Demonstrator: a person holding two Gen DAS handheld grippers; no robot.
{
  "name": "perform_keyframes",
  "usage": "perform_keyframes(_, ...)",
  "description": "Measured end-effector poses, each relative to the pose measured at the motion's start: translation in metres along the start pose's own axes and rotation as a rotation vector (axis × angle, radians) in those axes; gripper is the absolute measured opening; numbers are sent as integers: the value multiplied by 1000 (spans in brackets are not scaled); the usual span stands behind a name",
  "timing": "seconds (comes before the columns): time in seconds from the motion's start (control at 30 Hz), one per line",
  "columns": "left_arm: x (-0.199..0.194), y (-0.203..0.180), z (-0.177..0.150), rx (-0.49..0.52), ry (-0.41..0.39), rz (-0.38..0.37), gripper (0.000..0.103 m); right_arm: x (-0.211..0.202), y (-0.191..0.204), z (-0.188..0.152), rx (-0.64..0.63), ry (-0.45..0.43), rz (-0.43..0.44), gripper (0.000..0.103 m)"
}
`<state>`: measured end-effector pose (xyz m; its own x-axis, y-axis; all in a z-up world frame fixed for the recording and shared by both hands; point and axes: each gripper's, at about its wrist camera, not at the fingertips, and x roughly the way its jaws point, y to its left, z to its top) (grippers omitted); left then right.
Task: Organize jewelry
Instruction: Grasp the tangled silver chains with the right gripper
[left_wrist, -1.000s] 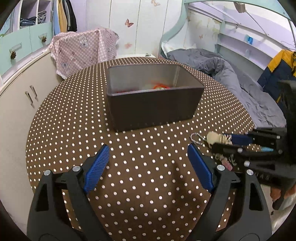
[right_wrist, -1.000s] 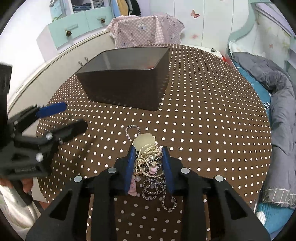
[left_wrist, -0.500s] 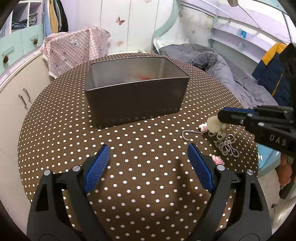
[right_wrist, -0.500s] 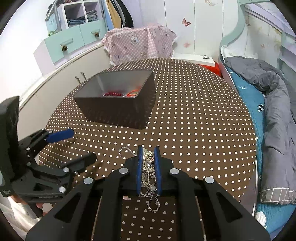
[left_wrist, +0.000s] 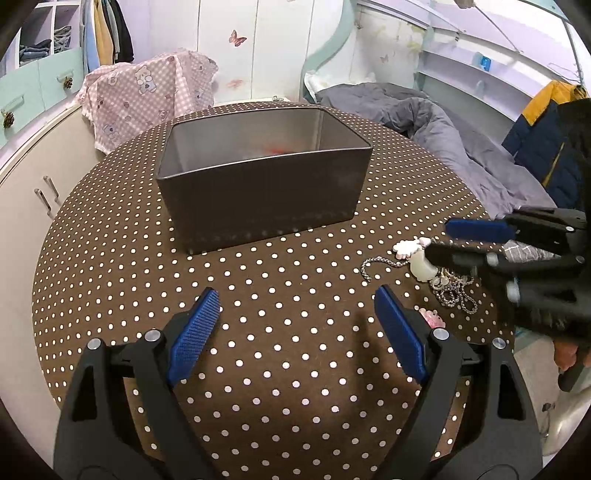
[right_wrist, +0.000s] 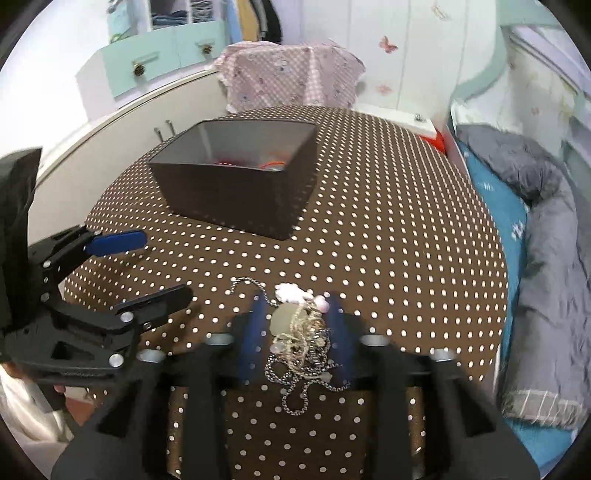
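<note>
The right tool (right_wrist: 297, 325) pointed down at a tangle of jewelry (right_wrist: 301, 341) on the round brown table (right_wrist: 388, 236) with white dots. Its jaws had just been opening: the blue pads stood partly apart, one on each side of the tangle, and did not press on it. The tangle lay between them on the cloth, near the table's edge. It was a knot of silver and pale gold chains with a pale round pendant (right_wrist: 282, 317) and a white cloud-shaped charm (right_wrist: 291, 291) at its far end. One thin chain (right_wrist: 245, 284) trailed out to the left, and loops of heavier chain hung back towards the tool's body. In the left wrist view a small pink charm (left_wrist: 432, 317) lay apart from the tangle, just beside the left tool's right finger.

The left tool (left_wrist: 295, 321) hung over bare cloth with its jaws wide and nothing between them. It was near the tangle but not touching it.

A dark, open box (left_wrist: 266, 184) stood further back on the table, well apart from both tools. Something red and orange (right_wrist: 271, 164) showed at its bottom; what it was, I could not tell. Behind the table were a pink checked cloth (left_wrist: 147, 96) over some furniture and a bed with a grey quilt (left_wrist: 424, 122).
</note>
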<state>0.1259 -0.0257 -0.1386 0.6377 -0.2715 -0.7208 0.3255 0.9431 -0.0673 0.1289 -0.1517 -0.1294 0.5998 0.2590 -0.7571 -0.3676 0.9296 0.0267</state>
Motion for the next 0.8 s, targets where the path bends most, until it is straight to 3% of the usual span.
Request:
perform_keyframes(0.13, 2, 3, -2, -5, 7, 14, 85, 3, 14, -3, -93, 12, 13, 46)
perform_keyframes(0.27, 4, 8, -4, -24, 19, 14, 85, 15, 18, -5, -147, 43, -29, 45)
perform_keyframes(0.5, 7, 11, -8, -37, 27, 25, 85, 25, 18, -10, -221, 73, -83, 33)
perform_keyframes(0.8, 6, 13, -9, -41, 27, 34, 85, 18, 9, -19, -181, 72, -61, 29)
